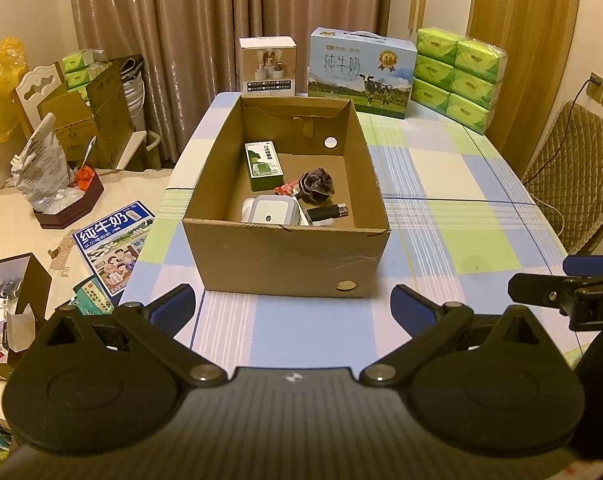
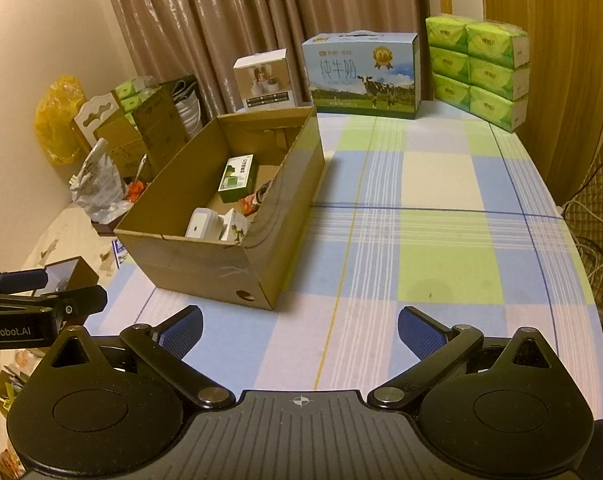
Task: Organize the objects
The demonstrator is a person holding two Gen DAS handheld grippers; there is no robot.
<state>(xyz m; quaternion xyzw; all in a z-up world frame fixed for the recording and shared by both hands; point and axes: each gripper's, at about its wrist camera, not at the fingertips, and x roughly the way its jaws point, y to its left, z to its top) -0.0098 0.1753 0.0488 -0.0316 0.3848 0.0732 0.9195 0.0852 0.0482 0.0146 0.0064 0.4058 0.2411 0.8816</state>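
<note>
An open cardboard box (image 1: 277, 256) stands on the checked tablecloth; it also shows in the right wrist view (image 2: 205, 260). Inside lie a green and white carton (image 1: 263, 164), a dark scrunchie (image 1: 316, 185), a white and grey square device (image 1: 270, 210), a black stick-shaped item (image 1: 327, 212) and a small red packet (image 1: 286, 189). My left gripper (image 1: 293, 308) is open and empty, just in front of the box. My right gripper (image 2: 299, 330) is open and empty, over the tablecloth right of the box. Each gripper shows at the edge of the other's view.
At the table's far edge stand a small white product box (image 1: 266, 65), a blue milk carton case (image 1: 361, 70) and stacked green tissue packs (image 1: 459, 76). A second table on the left holds clutter and a milk leaflet (image 1: 113, 246). A padded chair (image 1: 573, 184) stands right.
</note>
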